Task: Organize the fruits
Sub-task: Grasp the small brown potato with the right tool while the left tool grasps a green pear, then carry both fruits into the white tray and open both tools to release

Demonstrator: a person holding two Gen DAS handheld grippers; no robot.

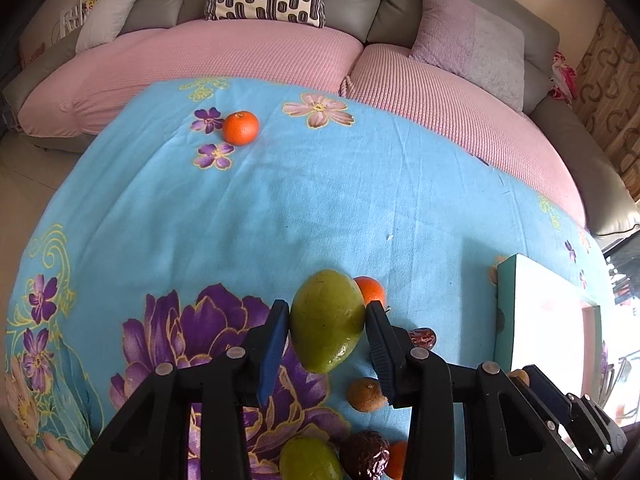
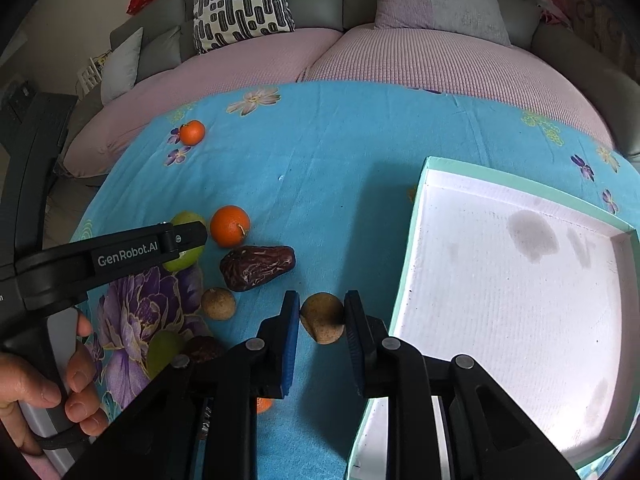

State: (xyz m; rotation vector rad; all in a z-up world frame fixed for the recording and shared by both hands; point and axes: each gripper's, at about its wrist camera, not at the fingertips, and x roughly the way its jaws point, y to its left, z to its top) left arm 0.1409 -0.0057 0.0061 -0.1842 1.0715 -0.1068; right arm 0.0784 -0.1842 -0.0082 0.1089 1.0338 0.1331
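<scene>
My left gripper (image 1: 327, 316) is shut on a green mango-like fruit (image 1: 327, 320), both pads pressing its sides. Seen from the right wrist, that gripper (image 2: 192, 240) reaches in from the left over the same green fruit (image 2: 182, 260). My right gripper (image 2: 322, 316) is shut on a small brown round fruit (image 2: 322, 322), just left of the white box (image 2: 416, 220). An orange (image 2: 230, 226), a dark wrinkled date (image 2: 258, 266) and a second brown fruit (image 2: 218, 304) lie close together on the blue floral cloth (image 2: 340, 160).
The box has a teal rim and a bare, stained floor. A lone orange (image 1: 240, 128) sits far back left. Another green fruit (image 1: 310, 460) and date (image 1: 365, 456) lie near the front edge. A hand (image 2: 60, 392) grips the left handle. A pink sofa (image 1: 240, 56) is behind.
</scene>
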